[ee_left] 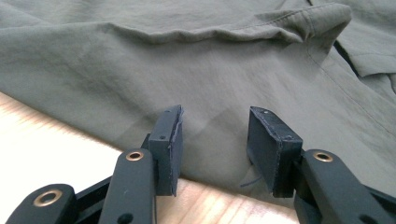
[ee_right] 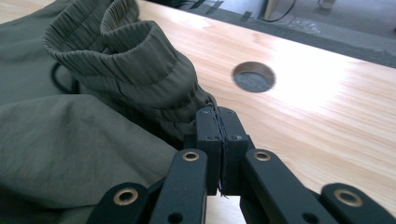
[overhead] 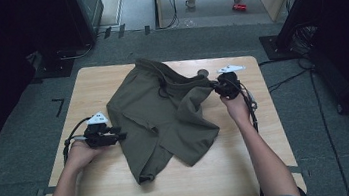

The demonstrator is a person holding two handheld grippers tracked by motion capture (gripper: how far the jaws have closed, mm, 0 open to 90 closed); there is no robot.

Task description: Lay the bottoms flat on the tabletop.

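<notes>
Shorts [overhead: 165, 119] of olive green cloth lie spread on the middle of the wooden table [overhead: 237, 171], with one leg folded across the other. The right gripper [overhead: 215, 89] is at the far right corner of the garment; its jaws are pressed together and pinch the ribbed elastic waistband [ee_right: 140, 70]. The left gripper [overhead: 120, 135] is at the left edge of the shorts, its jaws spread, with the hem between them but not squeezed. A round hole [ee_right: 254, 76] is in the table near the waistband.
</notes>
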